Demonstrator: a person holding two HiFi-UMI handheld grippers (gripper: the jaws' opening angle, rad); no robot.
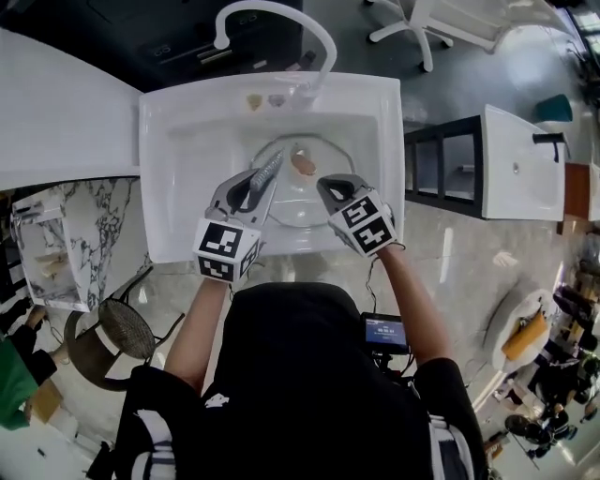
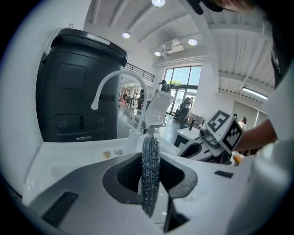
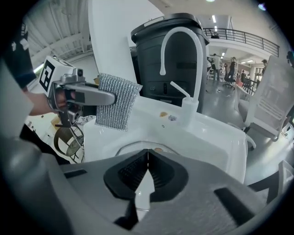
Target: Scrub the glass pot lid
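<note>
— What do we have in the left gripper (image 1: 257, 185)?

— Its jaws are clamped on a silvery mesh scrub pad (image 2: 150, 170). The pad stands on edge between them and sticks out past the tips, toward the curved white faucet (image 1: 281, 19) beyond.

— And the right gripper (image 3: 148, 158)?

— We see its two jaws pressed together with nothing between them (the dark pads meet in a single thin line).

— Where is the glass pot lid (image 1: 302, 204) from there?

— It lies flat in the white sink (image 1: 187, 141), ahead of and below both sets of tips, roughly between the two grippers. Its brownish knob (image 1: 303, 164) faces up, just past the pad's far end and to the right of it. In the right gripper view only the lid's rim shows above the closed jaws.

— Does the pad touch the glass?

— We cannot tell from the head view. From the right gripper's side the pad sits off to the left, level with that gripper, and looks clear of the basin.

— Anything else nearby?

— Two small bits (image 1: 264, 99) sit on the sink ledge by the faucet base, well beyond both grippers
</note>
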